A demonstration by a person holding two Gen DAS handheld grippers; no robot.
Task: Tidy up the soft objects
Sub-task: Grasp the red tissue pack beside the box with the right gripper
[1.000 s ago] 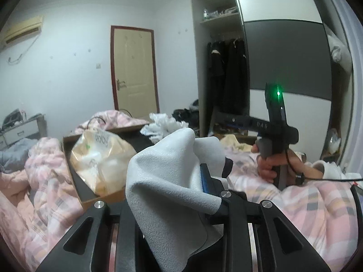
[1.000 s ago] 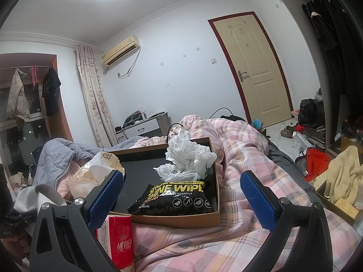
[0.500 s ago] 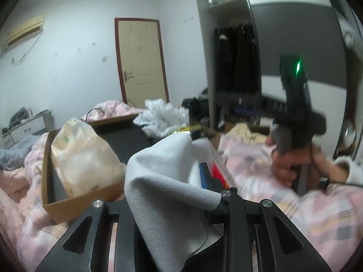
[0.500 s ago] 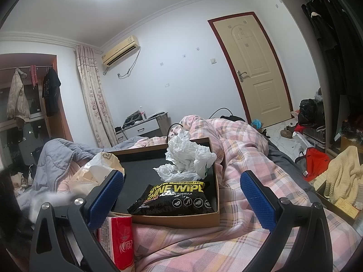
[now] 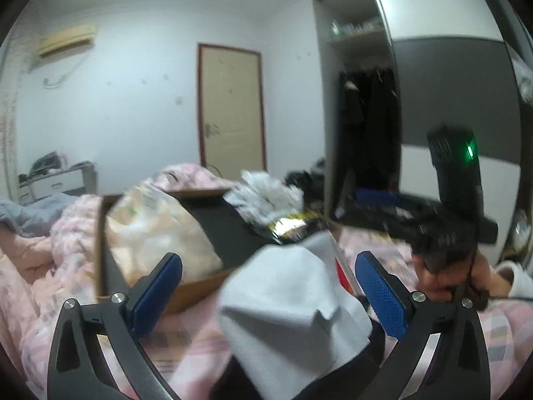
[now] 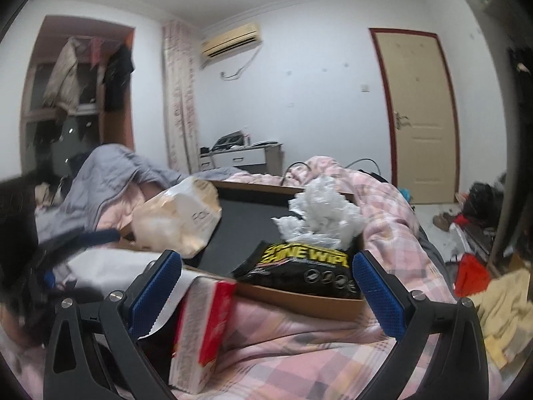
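My left gripper (image 5: 268, 260) has its jaws opening wide. The grey cloth (image 5: 293, 316) hangs loose between them, and neither blue pad presses on it. It is just in front of the cardboard box (image 5: 200, 283) on the pink bed. Inside the box lie a tan plastic bag (image 5: 156, 233), a crumpled white bag (image 5: 266, 193) and a black wipes pack (image 5: 293, 226). My right gripper (image 6: 266, 260) is open and empty, facing the wipes pack (image 6: 306, 266). A red tissue pack (image 6: 203, 326) stands by its left finger.
The box (image 6: 299, 300) rests on a rumpled pink checked duvet (image 6: 383, 206). A grey blanket (image 6: 110, 173) is heaped at the left. A hand (image 5: 446, 276) holds the right gripper's handle. The door (image 6: 419, 113), a wardrobe (image 5: 366, 126) and floor clutter (image 6: 473, 266) lie beyond.
The left jaws were shut on the grey cloth and now stand wide apart, with the cloth sagging lower between them. The right gripper's view has swung left and rolled.
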